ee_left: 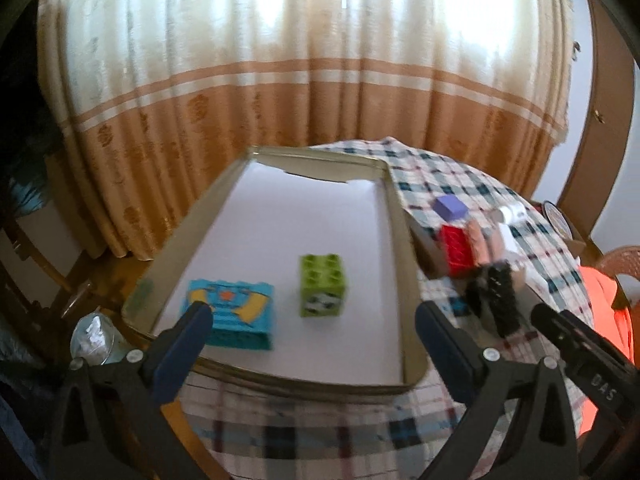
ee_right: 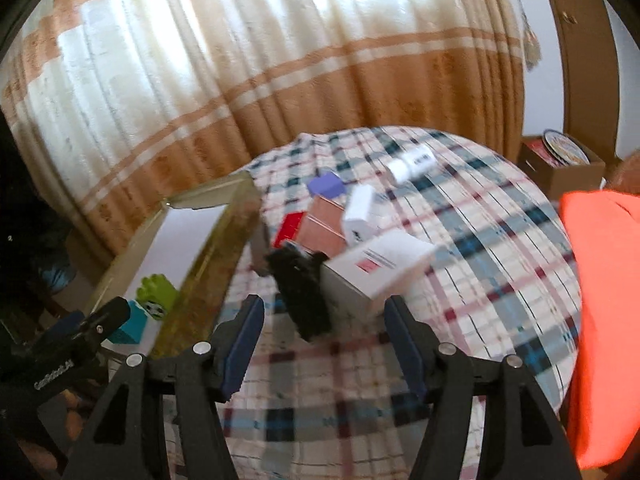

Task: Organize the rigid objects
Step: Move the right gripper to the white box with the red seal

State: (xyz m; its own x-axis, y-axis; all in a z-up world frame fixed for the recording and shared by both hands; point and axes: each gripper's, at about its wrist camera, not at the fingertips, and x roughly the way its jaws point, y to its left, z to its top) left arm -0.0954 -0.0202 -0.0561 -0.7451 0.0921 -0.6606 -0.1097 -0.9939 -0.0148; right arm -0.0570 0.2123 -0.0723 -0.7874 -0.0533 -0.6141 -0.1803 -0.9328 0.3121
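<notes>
Left wrist view: tray (ee_left: pixel 404 280) holds blue block (ee_left: pixel 236 312) and green block (ee_left: pixel 322 290); both tools gape empty.

Left gripper (ee_left: pixel 314 322) gapes wide and empty; right gripper (ee_right: pixel 324 318) stands parted, also empty.

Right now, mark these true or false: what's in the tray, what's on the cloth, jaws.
1. Two toy blocks sit in the metal tray: a blue printed block and a green studded block. True.
2. The red block is in the tray. False: it lies on the checked tablecloth, beside the tray.
3. The left gripper grips the blue block. False: its jaws stand wide open, empty.
4. A black rectangular object lies on the cloth ahead of the right gripper. True.
</notes>
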